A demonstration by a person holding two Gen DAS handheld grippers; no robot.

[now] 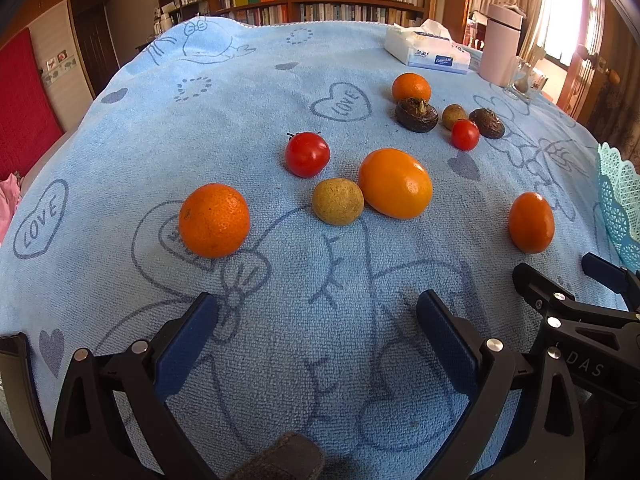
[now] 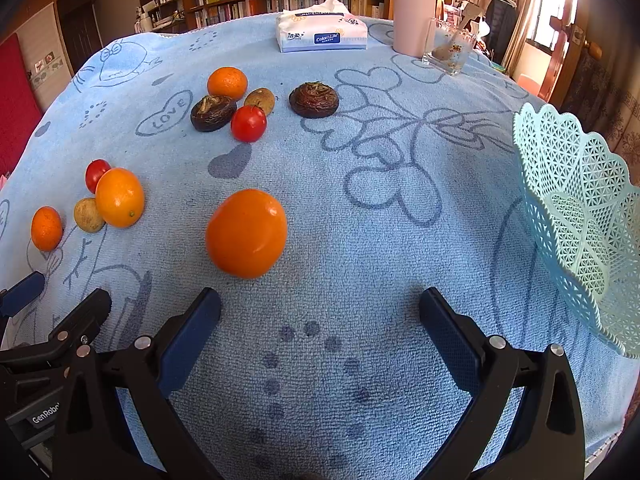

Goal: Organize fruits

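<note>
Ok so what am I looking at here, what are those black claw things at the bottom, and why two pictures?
Each picture comes from a camera on a hand-held gripper, looking along its two blue-padded fingers. One shows the left gripper, the other the right gripper. Both are open and hold nothing. Below them a blue towel covers the table. On it lie oranges, such as the nearest orange, red tomatoes, small tan fruits and dark brown ones. A pale lattice basket stands at the right, apparently empty. Behind are a tissue pack and a pink container.
</note>
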